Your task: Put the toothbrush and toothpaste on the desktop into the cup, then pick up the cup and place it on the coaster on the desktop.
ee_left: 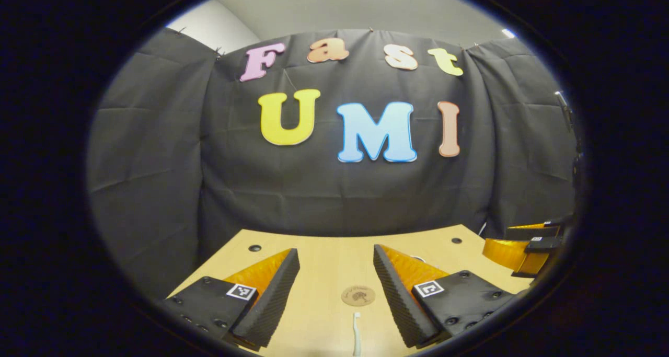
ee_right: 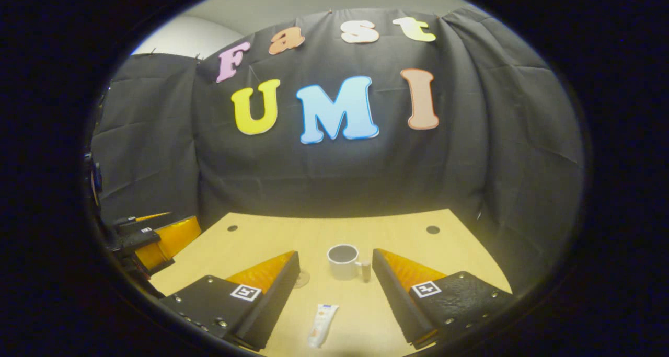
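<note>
The white ceramic cup [ee_right: 343, 261] stands upright on the pale wooden desktop [ee_right: 460, 263], nothing visible inside. A white toothpaste tube [ee_right: 321, 324] lies before it between my released right gripper [ee_right: 334, 278]. My left gripper [ee_left: 334, 278], also spread, frames the round brown coaster [ee_left: 358, 296] and white toothbrush [ee_left: 356, 333].

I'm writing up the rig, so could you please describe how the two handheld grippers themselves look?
Each gripper, left and right, has two wedge-shaped fingers with ridged inner pads. Each finger sits on a black plate fixed with small screws and bears a square black-and-white marker tag. The fingers' outer faces look glossy and ribbed.
</note>
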`<state>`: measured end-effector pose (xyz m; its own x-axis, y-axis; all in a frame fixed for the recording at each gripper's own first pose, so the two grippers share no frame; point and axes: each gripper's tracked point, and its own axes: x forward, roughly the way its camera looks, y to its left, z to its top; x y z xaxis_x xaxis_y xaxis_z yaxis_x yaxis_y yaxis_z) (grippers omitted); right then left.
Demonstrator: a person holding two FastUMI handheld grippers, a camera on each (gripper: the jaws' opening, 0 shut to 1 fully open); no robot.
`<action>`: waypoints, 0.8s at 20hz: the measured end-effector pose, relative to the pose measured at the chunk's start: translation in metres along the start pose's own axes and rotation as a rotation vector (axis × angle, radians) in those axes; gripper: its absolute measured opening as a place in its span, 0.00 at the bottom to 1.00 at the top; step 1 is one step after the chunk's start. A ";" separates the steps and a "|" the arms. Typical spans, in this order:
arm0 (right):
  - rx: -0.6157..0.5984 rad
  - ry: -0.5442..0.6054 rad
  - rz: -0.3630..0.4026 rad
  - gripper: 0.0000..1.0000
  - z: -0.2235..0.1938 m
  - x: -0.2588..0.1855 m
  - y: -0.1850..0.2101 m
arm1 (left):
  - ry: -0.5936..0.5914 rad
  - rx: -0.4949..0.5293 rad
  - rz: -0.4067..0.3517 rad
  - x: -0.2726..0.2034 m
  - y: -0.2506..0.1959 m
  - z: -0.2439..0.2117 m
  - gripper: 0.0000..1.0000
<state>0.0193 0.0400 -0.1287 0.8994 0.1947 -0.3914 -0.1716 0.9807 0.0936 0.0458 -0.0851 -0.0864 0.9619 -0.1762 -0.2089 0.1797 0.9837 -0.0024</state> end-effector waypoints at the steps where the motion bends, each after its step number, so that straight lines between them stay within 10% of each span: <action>1: 0.000 0.048 0.013 0.89 -0.013 0.004 0.003 | 0.046 0.005 -0.013 0.006 -0.003 -0.017 0.95; 16: 0.037 0.547 0.066 0.89 -0.173 0.051 0.017 | 0.603 0.001 -0.116 0.048 -0.012 -0.240 0.95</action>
<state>-0.0075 0.0693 -0.3058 0.5453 0.2460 -0.8013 -0.1976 0.9667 0.1624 0.0402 -0.0971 -0.3314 0.6501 -0.2312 -0.7238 0.2767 0.9592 -0.0579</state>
